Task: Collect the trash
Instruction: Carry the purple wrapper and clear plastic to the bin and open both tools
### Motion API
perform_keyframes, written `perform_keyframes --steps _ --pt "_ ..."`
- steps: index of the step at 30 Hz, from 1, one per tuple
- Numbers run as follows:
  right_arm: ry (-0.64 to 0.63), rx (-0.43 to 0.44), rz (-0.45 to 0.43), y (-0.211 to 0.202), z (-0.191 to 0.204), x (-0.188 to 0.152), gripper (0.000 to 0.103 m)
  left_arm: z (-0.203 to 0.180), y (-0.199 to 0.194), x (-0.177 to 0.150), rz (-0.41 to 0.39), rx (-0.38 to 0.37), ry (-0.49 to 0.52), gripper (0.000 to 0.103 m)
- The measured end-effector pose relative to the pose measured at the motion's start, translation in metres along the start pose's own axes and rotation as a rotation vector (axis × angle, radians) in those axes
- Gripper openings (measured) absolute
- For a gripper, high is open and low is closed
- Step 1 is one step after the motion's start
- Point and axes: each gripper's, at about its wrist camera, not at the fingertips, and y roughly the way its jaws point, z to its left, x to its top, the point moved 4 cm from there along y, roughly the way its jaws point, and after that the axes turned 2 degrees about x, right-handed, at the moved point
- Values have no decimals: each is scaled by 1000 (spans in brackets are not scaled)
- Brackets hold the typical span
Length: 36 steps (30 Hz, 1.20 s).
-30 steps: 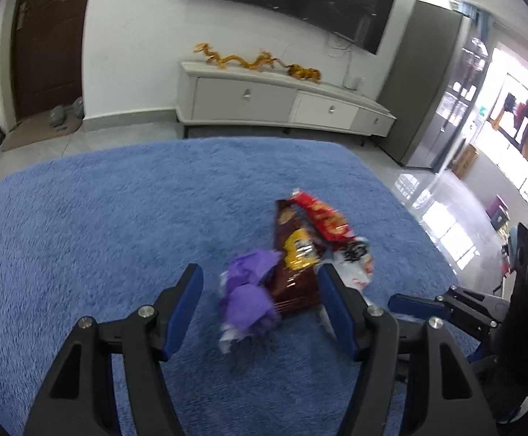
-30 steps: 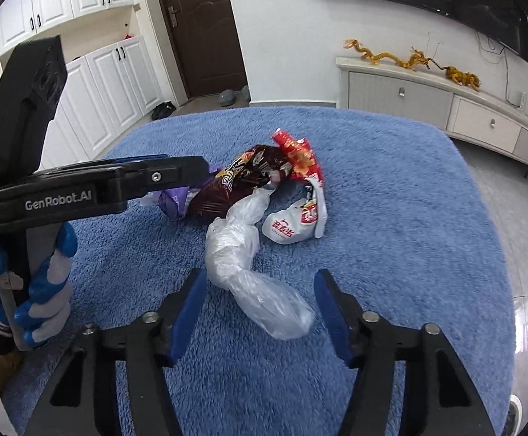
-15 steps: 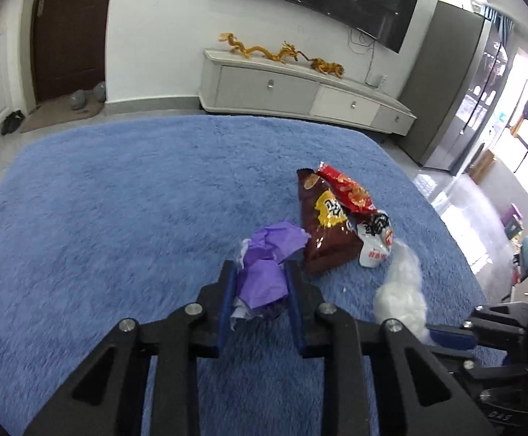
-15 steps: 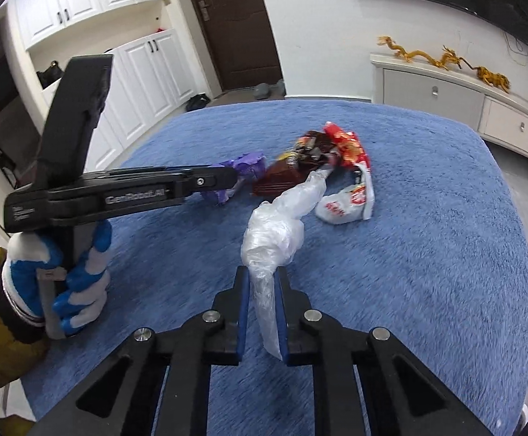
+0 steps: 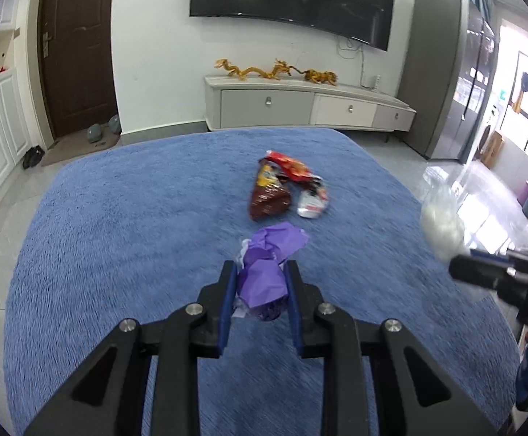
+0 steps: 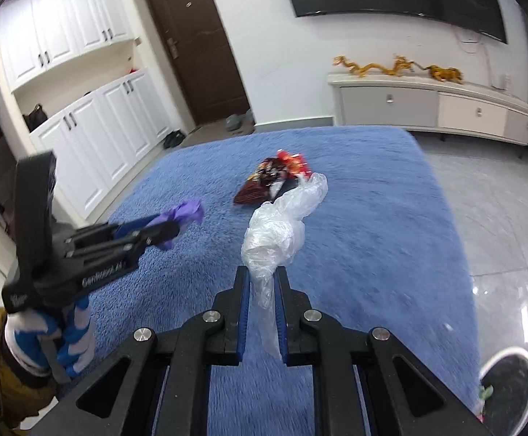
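1. Left gripper (image 5: 258, 287): jaws clamped on the purple wrapper (image 5: 264, 272); a sec ago they were spread wide either side of it on the blue rug (image 5: 118, 225); wrapper is now seen lifted clear of the rug in the right view, held out front (image 6: 184, 214).
2. Right gripper (image 6: 262, 290): jaws pinched together on the tail of the clear plastic bag (image 6: 274, 232); a sec ago the bag lay loose on the rug betw. open jaws; now the bulk is bunched above the tips, a thin strip hanging below.
3. Meaning: two bits of trash are judged secured, one per gripper; both pick-ups look done.
4. Left behind on the rug, mid-carpet and well apart from both grippers: brown snack bag (image 5: 269, 198), red packet (image 5: 291, 167), white wrapper (image 5: 313, 205); these touch or overlap one another.
5. Next, prob.: held items to be carried to a bin; a round dark container (image 6: 507, 374) shows at the right view's lower right edge, but whether it is a bin can't be told.
6. Risk: the slick film may slip from the pinch.
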Motion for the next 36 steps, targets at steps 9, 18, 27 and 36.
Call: perform_keyframes --steps 9,18,27,36 --pt "64 -81 -72 -57 -21 -15 13 -49 -33 -9 -27 -30 86 24" --pt "125 -135 -134 -99 -48 -26 13 -94 -47 -4 -54 -46 158 24" --pt "194 -176 -173 -123 -82 -42 13 -133 -48 2 -60 -54 230 24" --pt "333 -269 -185 -150 -147 -77 13 -206 -35 10 -43 -126 341 24"
